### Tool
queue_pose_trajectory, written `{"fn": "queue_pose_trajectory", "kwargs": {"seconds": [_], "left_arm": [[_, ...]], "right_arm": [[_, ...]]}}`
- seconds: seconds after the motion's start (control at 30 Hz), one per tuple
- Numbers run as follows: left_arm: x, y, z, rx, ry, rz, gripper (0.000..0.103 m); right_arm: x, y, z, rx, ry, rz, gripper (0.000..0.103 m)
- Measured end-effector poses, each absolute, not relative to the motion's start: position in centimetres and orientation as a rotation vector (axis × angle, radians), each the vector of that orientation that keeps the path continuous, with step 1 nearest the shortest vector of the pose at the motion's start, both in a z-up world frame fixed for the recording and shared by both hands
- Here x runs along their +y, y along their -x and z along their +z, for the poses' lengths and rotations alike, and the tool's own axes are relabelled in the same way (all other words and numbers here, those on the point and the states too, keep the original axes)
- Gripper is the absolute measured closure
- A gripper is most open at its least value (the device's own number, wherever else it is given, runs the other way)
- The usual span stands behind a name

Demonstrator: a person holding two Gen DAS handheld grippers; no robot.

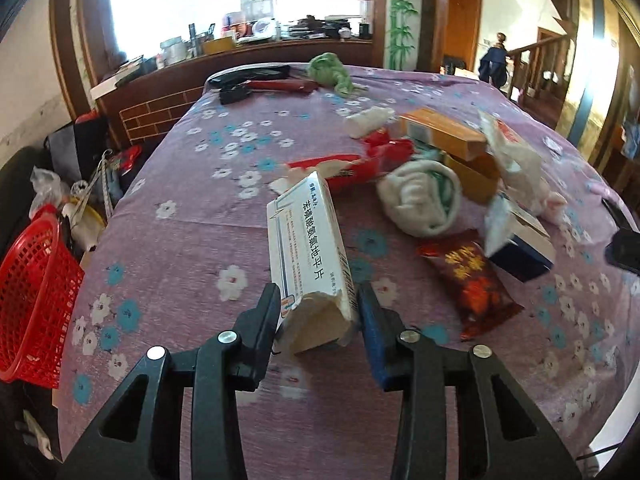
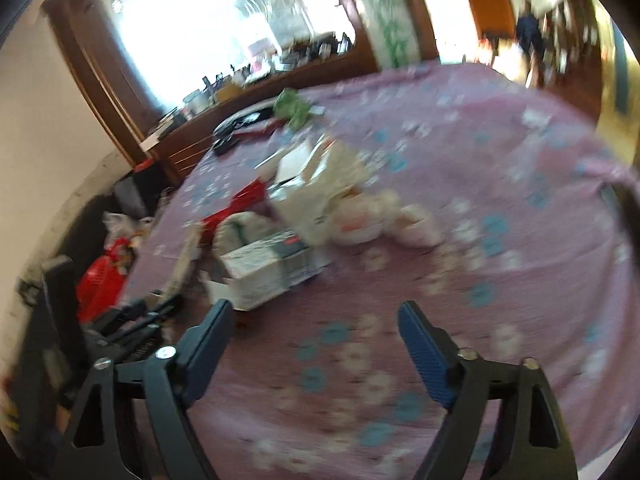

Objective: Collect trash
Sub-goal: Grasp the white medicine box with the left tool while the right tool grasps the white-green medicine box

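Observation:
My left gripper (image 1: 318, 294) is shut on a white medicine box (image 1: 308, 248) with blue print, its torn end between the fingers, held above the purple flowered tablecloth (image 1: 192, 240). Beyond it lies a trash pile: a dark red snack packet (image 1: 470, 276), a white and blue box (image 1: 520, 240), crumpled white tissue (image 1: 420, 200), orange boxes (image 1: 444, 132) and a red wrapper (image 1: 348, 168). My right gripper (image 2: 316, 312) is open and empty over the cloth (image 2: 500, 184), near a white box (image 2: 268, 272). The right view is blurred.
A red mesh basket (image 1: 32, 304) stands off the table's left edge; it also shows in the right wrist view (image 2: 100, 284). A green cloth (image 1: 330, 70) and dark items (image 1: 248, 80) lie at the far end. Clutter sits on the floor at left.

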State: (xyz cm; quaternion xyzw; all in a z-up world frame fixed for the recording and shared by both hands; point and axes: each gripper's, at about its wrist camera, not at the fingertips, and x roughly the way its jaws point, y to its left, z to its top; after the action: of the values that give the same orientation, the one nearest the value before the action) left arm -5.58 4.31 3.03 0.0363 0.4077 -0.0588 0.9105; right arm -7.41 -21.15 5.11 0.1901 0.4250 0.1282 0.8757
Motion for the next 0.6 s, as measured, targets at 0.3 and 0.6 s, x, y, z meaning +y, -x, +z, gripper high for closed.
{"fn": "queue_pose_trajectory", "kwargs": {"seconds": [0.3, 0.6], "left_arm": [[6.8, 3.9, 2.4, 0.872, -0.022, -0.124, 0.056], [8.6, 5.1, 2.7, 0.888, -0.01, -0.201, 0.061]], "right_arm": [[-17.6, 1.1, 4.1, 1.03, -0.519, 0.157, 0.021], [-16.1, -0.5, 1.7, 1.14, -0.406, 0.07, 0.05]]}}
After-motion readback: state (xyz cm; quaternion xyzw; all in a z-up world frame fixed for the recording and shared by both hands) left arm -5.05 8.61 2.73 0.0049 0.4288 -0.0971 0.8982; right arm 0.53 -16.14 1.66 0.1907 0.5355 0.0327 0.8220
